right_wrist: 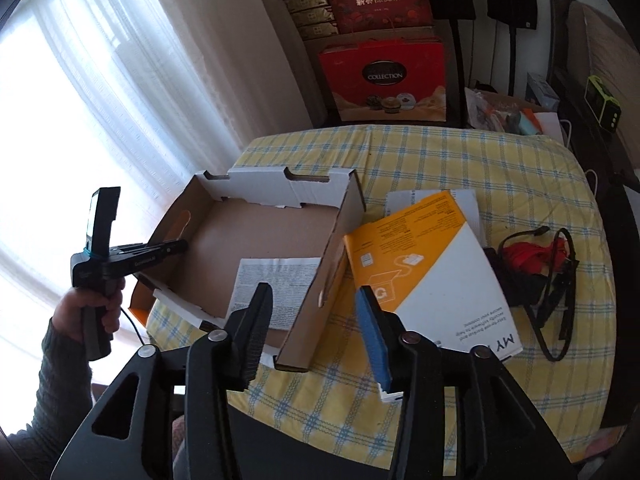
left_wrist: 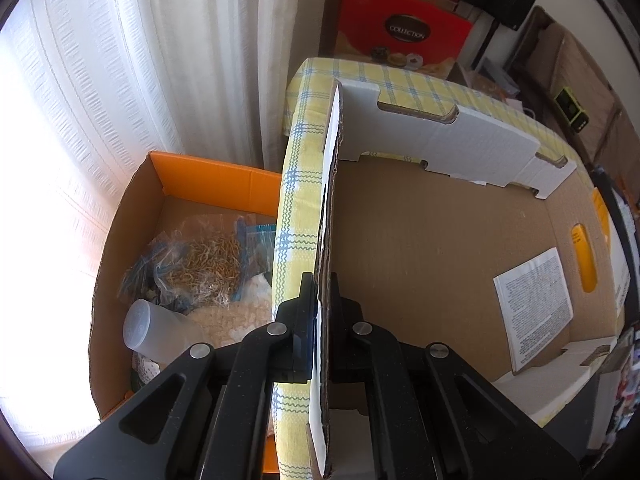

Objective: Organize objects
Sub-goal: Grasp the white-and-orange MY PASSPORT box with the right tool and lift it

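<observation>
An open cardboard box (right_wrist: 256, 232) with white flaps lies on the table, a printed leaflet (right_wrist: 276, 280) on its floor. My left gripper (left_wrist: 322, 280) is shut on the box's left wall (left_wrist: 328, 208), which stands edge-on between its pads; in the right wrist view a hand holds that left gripper (right_wrist: 176, 246) at the same wall. My right gripper (right_wrist: 314, 292) is open above the box's right wall (right_wrist: 332, 256), which shows in the gap with neither pad pressing on it. A yellow and white product box (right_wrist: 424, 264) lies just right of it.
The table wears a yellow plaid cloth (right_wrist: 440, 152). Black cables and something red (right_wrist: 540, 268) lie at its right. An orange-lined carton (left_wrist: 192, 176) with bags and a plastic cup (left_wrist: 148, 332) sits on the floor to the left. Red gift boxes (right_wrist: 384, 76) stand behind.
</observation>
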Demonstrator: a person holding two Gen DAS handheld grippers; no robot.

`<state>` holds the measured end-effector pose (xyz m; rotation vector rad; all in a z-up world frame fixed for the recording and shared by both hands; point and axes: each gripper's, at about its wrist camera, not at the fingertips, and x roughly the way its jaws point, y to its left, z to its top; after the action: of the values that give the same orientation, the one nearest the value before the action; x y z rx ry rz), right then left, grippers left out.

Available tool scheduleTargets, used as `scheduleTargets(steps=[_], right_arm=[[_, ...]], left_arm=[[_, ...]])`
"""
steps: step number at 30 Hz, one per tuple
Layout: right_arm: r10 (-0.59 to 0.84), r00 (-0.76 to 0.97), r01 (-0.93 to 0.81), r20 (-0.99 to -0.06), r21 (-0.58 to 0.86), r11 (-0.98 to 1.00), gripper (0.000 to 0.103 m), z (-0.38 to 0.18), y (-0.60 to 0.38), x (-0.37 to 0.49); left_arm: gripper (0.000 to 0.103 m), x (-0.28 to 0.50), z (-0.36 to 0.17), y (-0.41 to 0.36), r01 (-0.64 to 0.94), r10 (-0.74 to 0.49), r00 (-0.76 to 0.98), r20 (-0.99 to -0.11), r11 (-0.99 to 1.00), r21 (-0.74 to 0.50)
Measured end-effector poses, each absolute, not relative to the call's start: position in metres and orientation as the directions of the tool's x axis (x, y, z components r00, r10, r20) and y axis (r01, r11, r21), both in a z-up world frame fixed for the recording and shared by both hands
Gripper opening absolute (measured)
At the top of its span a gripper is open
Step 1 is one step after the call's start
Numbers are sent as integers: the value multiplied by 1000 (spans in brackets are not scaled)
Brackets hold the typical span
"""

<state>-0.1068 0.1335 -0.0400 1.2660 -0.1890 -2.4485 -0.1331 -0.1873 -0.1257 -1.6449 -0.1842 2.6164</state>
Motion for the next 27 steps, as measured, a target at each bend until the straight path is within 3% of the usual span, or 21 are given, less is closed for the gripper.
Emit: scheduleTargets(steps=[4,5,16,27], right_arm=[[-331,-557,206,-762,260,-943,80,-40,160,-104],[-319,-562,191,-763,255,-948,81,-41,167,-103],[-261,-548,20,-794,300,-954,82,-76,224,-95],[-461,-531,-43,-711,566,-823,82,-113,255,-95]], left_arm=[[4,-133,-126,-188,25,101,-434,-895,-992,-124],[4,-134,-126,-188,25,101,-434,-895,-992,-124],[4,-134,-127,-189,32,106,-433,-895,-991,-133],[4,-135,-128,-187,34,101,-431,-897,-991,-128]])
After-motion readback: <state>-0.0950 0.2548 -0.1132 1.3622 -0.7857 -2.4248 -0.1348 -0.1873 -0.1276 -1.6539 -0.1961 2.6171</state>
